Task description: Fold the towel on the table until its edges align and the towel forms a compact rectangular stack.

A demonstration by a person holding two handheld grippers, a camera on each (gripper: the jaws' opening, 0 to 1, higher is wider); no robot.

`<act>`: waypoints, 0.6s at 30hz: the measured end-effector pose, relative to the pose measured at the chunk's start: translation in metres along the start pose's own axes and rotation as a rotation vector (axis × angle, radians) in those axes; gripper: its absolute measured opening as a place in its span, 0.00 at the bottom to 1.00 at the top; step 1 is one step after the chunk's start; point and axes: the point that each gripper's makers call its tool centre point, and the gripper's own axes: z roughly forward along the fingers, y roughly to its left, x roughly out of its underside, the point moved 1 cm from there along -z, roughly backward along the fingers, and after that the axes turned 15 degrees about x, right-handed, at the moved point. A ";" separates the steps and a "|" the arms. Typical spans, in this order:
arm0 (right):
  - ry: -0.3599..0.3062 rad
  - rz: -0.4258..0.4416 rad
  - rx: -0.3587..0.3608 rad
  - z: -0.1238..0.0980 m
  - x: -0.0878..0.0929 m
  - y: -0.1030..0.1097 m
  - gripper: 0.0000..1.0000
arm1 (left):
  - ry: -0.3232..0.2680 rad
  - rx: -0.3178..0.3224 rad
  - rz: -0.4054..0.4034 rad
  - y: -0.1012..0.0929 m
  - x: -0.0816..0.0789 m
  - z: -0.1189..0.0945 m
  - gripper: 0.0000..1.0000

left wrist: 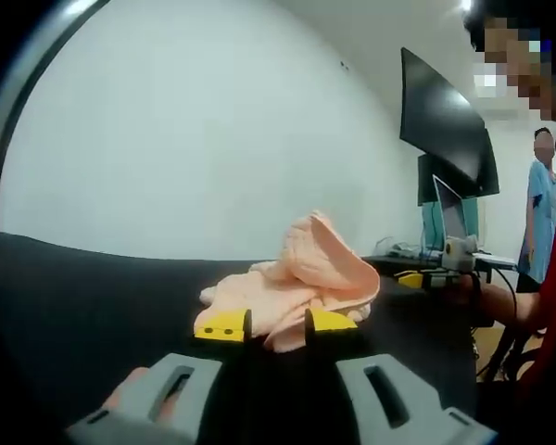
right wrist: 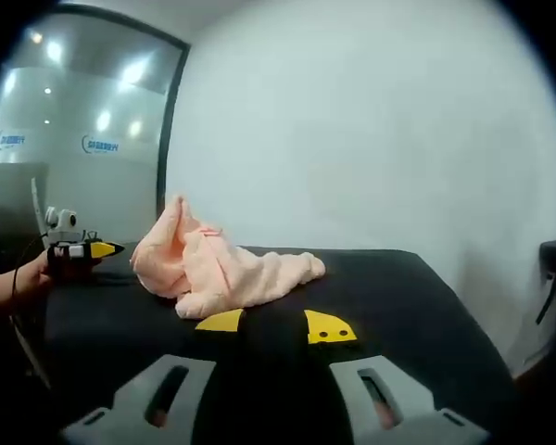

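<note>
Blue logos sit on the glass partition in your right gripper view, too small to read. The peach towel lies crumpled on the black table. Your left gripper stands narrowly parted at its near edge, gripping nothing; your right gripper gapes wide, just short of it. A dark monitor hangs beyond.

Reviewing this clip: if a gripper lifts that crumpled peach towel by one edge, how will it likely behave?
The towel lies bunched in soft folds with one peak standing up, so it is probably floppy and would drape and unfold when lifted. Its fuzzy surface suggests the left gripper should not slip much. Pushed across the black table, it would likely bunch rather than slide whole.
</note>
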 end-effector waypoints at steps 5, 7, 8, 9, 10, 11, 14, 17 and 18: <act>-0.001 0.001 0.004 0.000 0.000 -0.001 0.20 | 0.035 -0.013 0.012 0.002 0.005 0.000 0.26; 0.000 0.000 0.004 0.000 0.000 -0.001 0.20 | 0.040 -0.009 0.017 0.002 0.006 0.001 0.26; 0.001 0.001 0.003 0.000 0.000 -0.001 0.20 | 0.047 -0.008 0.021 0.001 0.007 0.002 0.26; 0.002 0.001 0.003 0.000 0.001 0.000 0.20 | 0.056 -0.008 0.026 0.001 0.008 0.002 0.27; 0.003 0.000 0.002 0.000 0.001 0.000 0.20 | 0.063 -0.006 0.028 0.001 0.009 0.003 0.27; 0.004 -0.002 0.002 0.000 0.001 0.000 0.20 | 0.071 -0.004 0.029 -0.001 0.011 0.004 0.27; 0.006 -0.007 -0.001 0.000 0.002 0.001 0.20 | 0.112 -0.010 0.031 0.000 0.018 0.007 0.28; 0.008 -0.010 -0.001 0.000 0.002 0.001 0.20 | 0.166 0.005 0.009 0.000 0.028 0.012 0.26; 0.008 -0.008 -0.002 0.000 0.002 0.001 0.20 | 0.206 -0.003 0.022 0.002 0.034 0.013 0.26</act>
